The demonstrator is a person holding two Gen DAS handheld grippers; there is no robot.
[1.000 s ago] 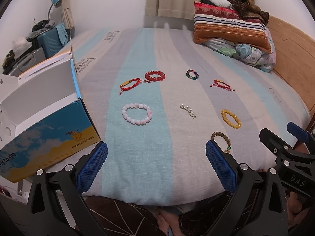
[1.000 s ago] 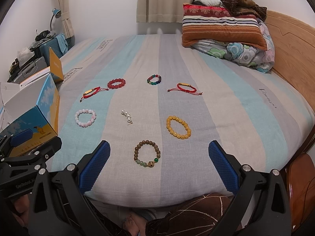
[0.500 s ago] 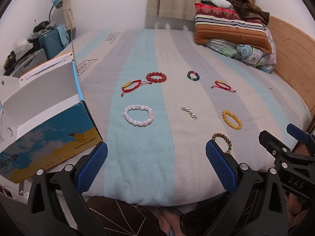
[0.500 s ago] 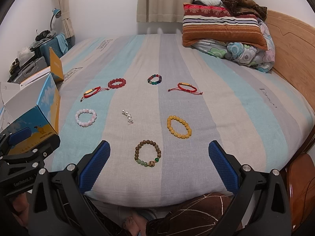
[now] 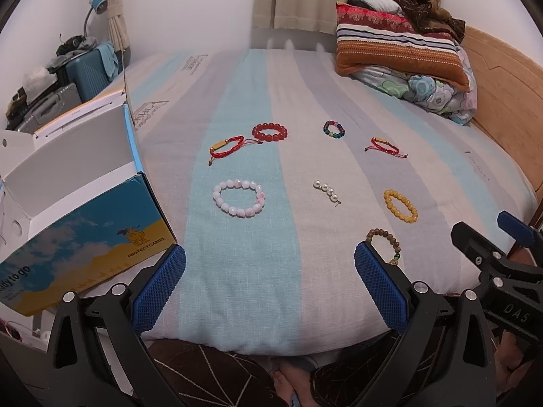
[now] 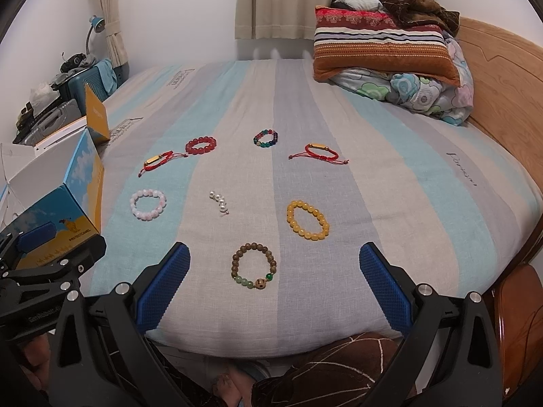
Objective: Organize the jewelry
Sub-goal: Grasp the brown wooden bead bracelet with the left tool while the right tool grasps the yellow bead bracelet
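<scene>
Both my grippers hang at the near edge of the striped bed (image 6: pixel 390 183), jaws spread wide and holding nothing: my left gripper (image 5: pixel 269 285) at 6 o'clock in its own view, my right gripper (image 6: pixel 273 279) likewise. Jewelry lies scattered on the sheet. From the right wrist, a brown bead bracelet (image 6: pixel 254 265) sits just ahead between the blue pads, a yellow bracelet (image 6: pixel 307 220) at 1 o'clock, a pearl strand (image 6: pixel 219 200) at 11 o'clock, a pink bracelet (image 6: pixel 148 204) at 10 o'clock. Farther off at 12 o'clock lie two red cord bracelets, a red bead bracelet (image 6: pixel 201 144) and a multicolor bracelet (image 6: pixel 266 138). An open blue-and-yellow box (image 5: pixel 68 210) stands at 9 o'clock.
</scene>
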